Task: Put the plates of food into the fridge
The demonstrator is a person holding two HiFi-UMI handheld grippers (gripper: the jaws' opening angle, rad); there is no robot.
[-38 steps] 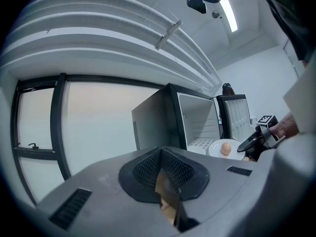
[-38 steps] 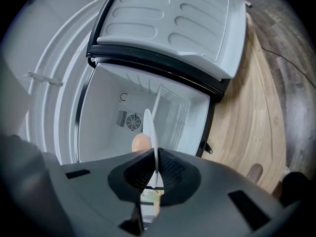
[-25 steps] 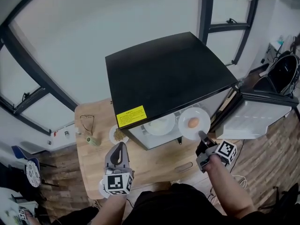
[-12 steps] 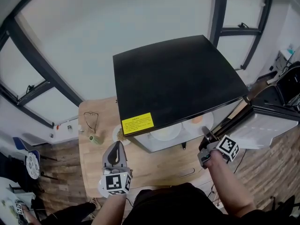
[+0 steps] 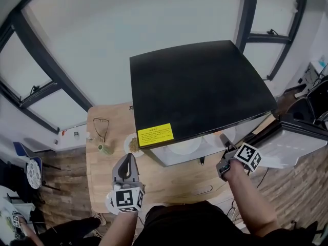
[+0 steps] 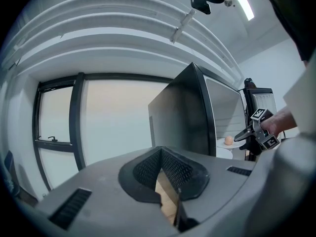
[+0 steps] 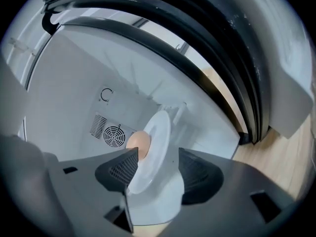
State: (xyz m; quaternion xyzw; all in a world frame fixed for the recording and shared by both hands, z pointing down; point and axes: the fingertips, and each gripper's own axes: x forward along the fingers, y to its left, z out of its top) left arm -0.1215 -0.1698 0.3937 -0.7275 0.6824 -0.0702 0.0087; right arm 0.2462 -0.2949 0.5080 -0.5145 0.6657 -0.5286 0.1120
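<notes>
A white plate (image 7: 153, 152) with a brown egg (image 7: 139, 143) stands inside the open black fridge (image 5: 200, 94). Its near rim lies between the jaws of my right gripper (image 7: 155, 164), which have just been opening; the pads no longer press on it. In the head view this plate (image 5: 225, 136) peeks out under the fridge top, with the right gripper (image 5: 224, 139) at its edge. A second white plate (image 5: 184, 145) sits in the fridge to its left. A third plate of food (image 5: 132, 145) rests on the wooden table (image 5: 169, 183). My left gripper (image 5: 126, 160) hangs shut and empty over the table.
The fridge door (image 5: 292, 142) stands swung open to the right. Glasses (image 5: 101, 128) and a small green cup (image 5: 105, 148) lie on the table's left part. A round fan vent (image 7: 113, 134) shows on the fridge's back wall. Windows run behind the table.
My right gripper has carried the egg plate from in front of the fridge into it, so the fridge top now hides most of it. The left gripper has barely shifted.
</notes>
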